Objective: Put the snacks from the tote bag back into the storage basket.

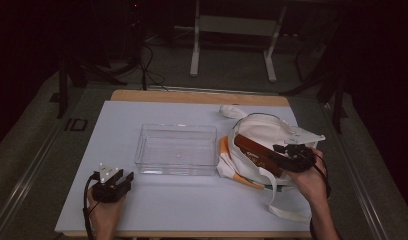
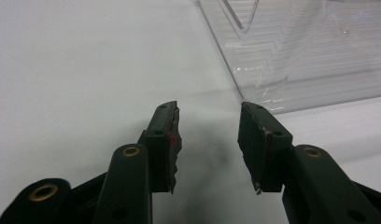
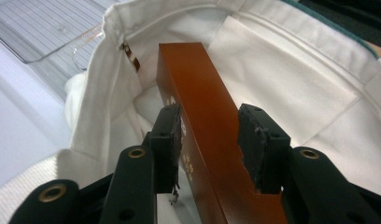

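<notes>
One long brown box [image 3: 202,116] is what we hold in our right gripper [image 3: 209,147]: its jaws press against the two long sides of the box, which points away from us into the open mouth of a white cloth bag [image 3: 291,84]. From the high view the box [image 1: 257,152] lies slanted over the bag [image 1: 259,131], at the right of the table, with the right gripper [image 1: 294,156] at its near-right end and our right hand [image 1: 309,177] behind it. Orange trim shows along the bag's left edge, and its straps trail toward the table's front and back edges. Just left of the bag stands a clear plastic tray [image 1: 176,149], near the middle of the white table top [image 1: 117,125]. Our left gripper [image 1: 114,184] rests at the front left, well apart from the bag; its jaws stand spread with nothing between them [image 2: 209,144], pointing toward a corner of the tray [image 2: 310,60], which lies near but apart from them
</notes>
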{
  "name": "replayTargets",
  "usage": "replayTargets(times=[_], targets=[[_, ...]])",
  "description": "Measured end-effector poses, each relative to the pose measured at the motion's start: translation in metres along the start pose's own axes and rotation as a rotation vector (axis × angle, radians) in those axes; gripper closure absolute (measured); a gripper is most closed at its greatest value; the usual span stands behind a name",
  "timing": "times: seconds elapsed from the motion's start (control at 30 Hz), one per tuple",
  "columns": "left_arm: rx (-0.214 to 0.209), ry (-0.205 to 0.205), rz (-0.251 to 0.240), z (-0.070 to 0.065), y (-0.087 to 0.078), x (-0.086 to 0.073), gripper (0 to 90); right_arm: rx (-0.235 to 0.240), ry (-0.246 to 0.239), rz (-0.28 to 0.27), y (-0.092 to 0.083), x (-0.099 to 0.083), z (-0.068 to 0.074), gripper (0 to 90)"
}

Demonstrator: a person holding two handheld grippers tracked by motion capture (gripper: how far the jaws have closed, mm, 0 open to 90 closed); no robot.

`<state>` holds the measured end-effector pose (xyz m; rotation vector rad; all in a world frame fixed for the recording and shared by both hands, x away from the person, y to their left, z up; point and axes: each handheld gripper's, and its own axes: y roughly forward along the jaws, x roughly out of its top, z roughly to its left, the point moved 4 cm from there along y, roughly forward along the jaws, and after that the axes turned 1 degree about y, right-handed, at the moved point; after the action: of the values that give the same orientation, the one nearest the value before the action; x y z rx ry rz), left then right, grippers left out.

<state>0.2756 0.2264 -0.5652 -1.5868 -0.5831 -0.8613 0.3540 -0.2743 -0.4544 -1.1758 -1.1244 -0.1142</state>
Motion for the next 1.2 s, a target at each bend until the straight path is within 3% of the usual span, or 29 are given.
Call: replayTargets(times=[0.1, 0.23, 0.63, 1.2], targets=[[0.000, 0.007, -0.005, -0.001, 0.000, 0.000, 59.6, -0.001, -0.013, 0.038, 0.004, -0.001, 0.001, 55.5], [-0.020, 0.020, -0.027, -0.002, -0.002, -0.001, 59.6, 0.007, -0.023, 0.046, 0.005, 0.001, 0.002, 55.2], [-0.034, 0.022, -0.028, -0.002, -0.002, -0.001, 59.9, 0.022, -0.032, 0.076, 0.004, 0.007, -0.001, 55.3], [-0.035, 0.023, -0.028, -0.002, -0.002, -0.001, 59.7, 0.019, -0.090, 0.202, 0.006, 0.009, -0.015, 51.4]])
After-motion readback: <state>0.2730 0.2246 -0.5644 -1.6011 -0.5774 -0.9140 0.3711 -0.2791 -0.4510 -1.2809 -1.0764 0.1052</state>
